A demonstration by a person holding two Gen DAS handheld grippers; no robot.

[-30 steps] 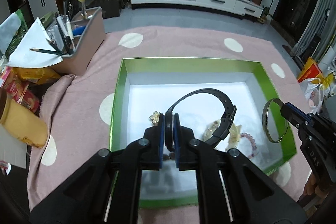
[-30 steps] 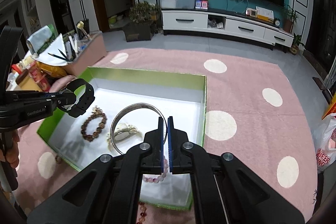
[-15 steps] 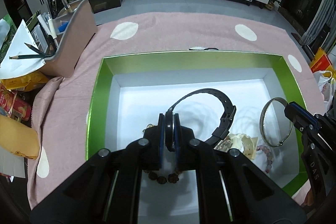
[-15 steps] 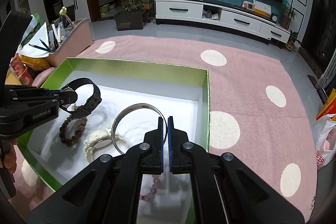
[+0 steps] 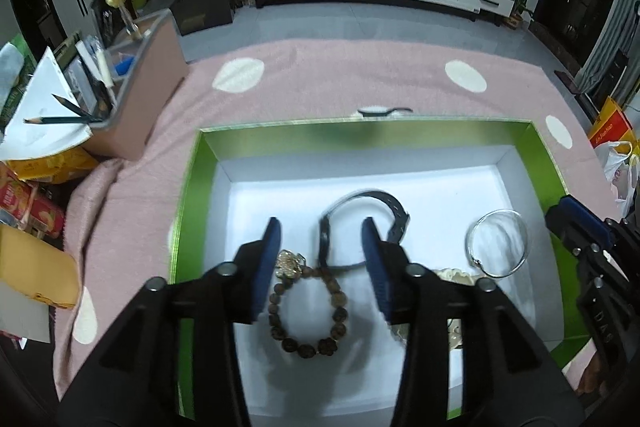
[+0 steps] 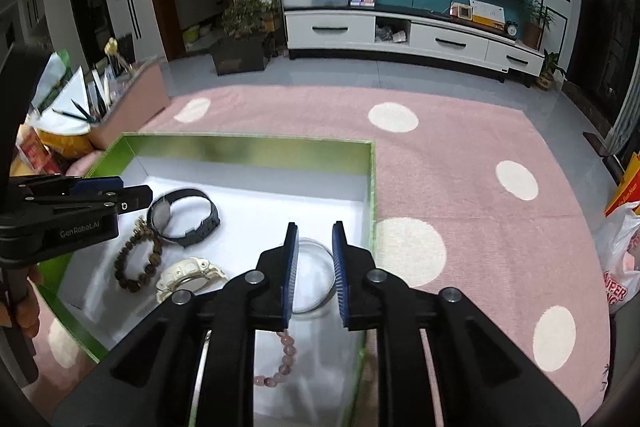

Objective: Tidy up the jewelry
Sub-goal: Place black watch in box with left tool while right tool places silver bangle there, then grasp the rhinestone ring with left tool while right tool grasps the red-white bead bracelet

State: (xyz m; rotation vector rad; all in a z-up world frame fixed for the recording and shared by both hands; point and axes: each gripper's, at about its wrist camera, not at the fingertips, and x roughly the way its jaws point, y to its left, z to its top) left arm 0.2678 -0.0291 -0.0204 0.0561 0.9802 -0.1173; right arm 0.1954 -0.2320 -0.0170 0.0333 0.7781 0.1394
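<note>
Green box (image 5: 188, 187) with white floor; pink cloth (image 6: 460, 147) dotted with white. Black watch (image 5: 366, 223), cream watch (image 6: 186, 273), brown bead bracelet (image 5: 308, 311), pink bead bracelet (image 6: 282, 363), silver bangle (image 5: 498, 245). Blue pads (image 6: 290, 263) on black hand-held gripper (image 6: 314, 261).

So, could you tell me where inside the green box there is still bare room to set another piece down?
The white floor is bare along the box's far wall, behind the black watch and silver bangle, and in the left strip beside the brown bead bracelet. The near half is crowded: cream watch, pink bead bracelet and both open grippers, left and right.
</note>
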